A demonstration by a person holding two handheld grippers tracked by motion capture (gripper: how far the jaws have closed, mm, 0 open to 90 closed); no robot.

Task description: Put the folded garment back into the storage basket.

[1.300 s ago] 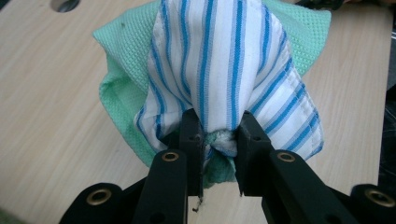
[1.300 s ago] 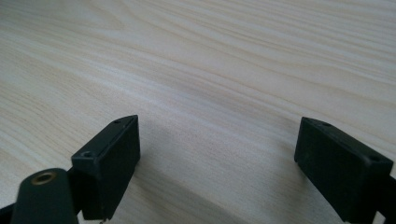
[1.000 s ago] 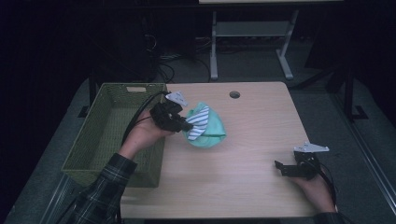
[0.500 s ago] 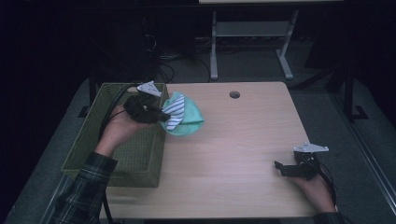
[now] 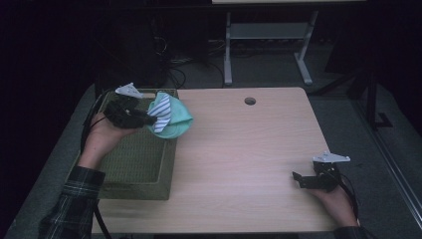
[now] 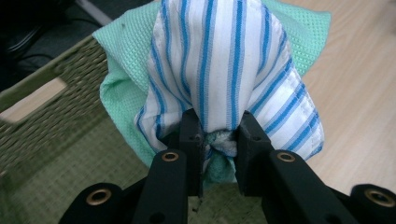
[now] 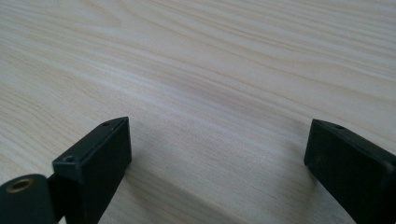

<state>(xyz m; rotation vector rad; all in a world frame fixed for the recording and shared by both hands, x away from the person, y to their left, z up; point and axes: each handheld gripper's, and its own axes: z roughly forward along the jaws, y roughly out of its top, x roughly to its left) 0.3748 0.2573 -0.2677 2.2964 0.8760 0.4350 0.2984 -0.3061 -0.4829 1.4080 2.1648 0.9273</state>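
Note:
A bundle of cloths (image 5: 169, 118), one mint green (image 6: 126, 51) and one white with blue stripes (image 6: 224, 60), hangs in the air over the right rim of the green woven basket (image 5: 130, 164). My left gripper (image 5: 149, 119) is shut on the bundle; in the left gripper view its jaws pinch the gathered fabric (image 6: 218, 140) between them. My right gripper (image 5: 297, 179) rests low on the wooden table (image 5: 249, 159) near the front right corner, its jaws wide apart with bare wood between them (image 7: 215, 154).
The basket stands at the table's left edge, its inside bare where it shows. A round cable hole (image 5: 250, 101) lies at the back of the table. A metal frame (image 5: 268, 45) and cables stand on the dark floor behind.
My left gripper has carried the cloth bundle leftward and a little upward, from above the table's middle-left to over the basket's rim. The right gripper has kept still.

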